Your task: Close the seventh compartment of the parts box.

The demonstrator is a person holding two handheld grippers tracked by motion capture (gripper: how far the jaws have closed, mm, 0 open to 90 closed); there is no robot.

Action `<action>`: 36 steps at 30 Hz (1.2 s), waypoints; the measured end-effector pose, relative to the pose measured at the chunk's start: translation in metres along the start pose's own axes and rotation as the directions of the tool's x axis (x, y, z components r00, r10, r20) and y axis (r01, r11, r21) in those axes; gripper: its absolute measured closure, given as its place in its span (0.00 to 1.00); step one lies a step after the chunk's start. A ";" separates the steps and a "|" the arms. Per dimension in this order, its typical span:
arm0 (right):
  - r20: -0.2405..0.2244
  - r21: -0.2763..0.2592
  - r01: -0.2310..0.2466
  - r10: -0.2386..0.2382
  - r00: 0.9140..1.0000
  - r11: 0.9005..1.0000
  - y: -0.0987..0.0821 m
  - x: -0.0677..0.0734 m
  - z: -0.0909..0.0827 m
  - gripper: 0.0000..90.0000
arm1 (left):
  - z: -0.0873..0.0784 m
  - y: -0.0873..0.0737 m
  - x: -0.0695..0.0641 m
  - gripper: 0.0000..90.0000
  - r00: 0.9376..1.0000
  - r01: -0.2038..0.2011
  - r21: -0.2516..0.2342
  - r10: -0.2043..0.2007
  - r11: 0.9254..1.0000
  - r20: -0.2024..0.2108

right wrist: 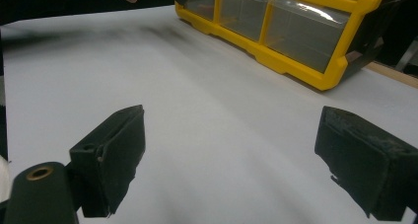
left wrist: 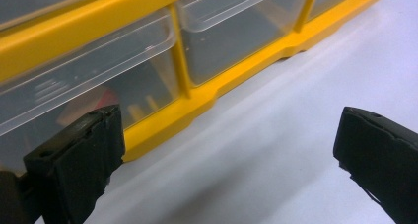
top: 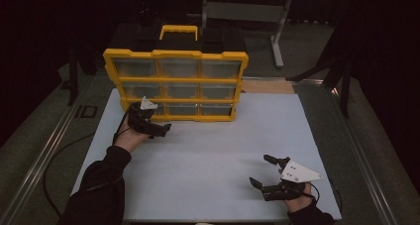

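- Clearly, one yellow organizer case stands upright at the far side of the white table, its front facing the person and a yellow carry handle on top.
- Nine clear drawers show in the case front, three rows of three, parted by yellow bars.
- Two grippers are in hand, one per hand.
- Left gripper sits just in front of the case's bottom-left corner; its jaws are spread wide with nothing between them.
- From the left gripper view, one jaw lies right before the bottom-left drawer of the case and the other hangs over bare table; whether the near jaw touches the case I cannot tell.
- Something red and a few pale pieces show dimly through that drawer's clear front; what they are is too blurred to say.
- Right gripper is well apart from the case, near the table's front right edge, jaws wide apart and holding nothing.
- One grey three-cornered plate tops the right gripper, one smaller plate the left.
- No readable writing, brand or label shows on the case or the grippers.
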State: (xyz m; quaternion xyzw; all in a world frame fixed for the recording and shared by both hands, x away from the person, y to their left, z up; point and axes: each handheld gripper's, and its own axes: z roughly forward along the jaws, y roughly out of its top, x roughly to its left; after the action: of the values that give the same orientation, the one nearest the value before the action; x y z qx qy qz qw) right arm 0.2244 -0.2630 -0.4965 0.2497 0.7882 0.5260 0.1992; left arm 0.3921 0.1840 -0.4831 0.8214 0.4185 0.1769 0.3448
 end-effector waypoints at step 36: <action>0.022 -0.008 0.004 -0.003 1.000 1.000 0.001 0.000 -0.001 0.13 | -0.030 -0.009 -0.029 0.00 0.975 -0.144 -0.085 0.157 0.986 0.159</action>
State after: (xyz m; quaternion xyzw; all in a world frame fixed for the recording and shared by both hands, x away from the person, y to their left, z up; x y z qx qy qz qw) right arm 0.2239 -0.2633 -0.4952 0.2533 0.7843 0.5261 0.2098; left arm 0.3525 0.1768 -0.4684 0.8494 0.3183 0.1492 0.3937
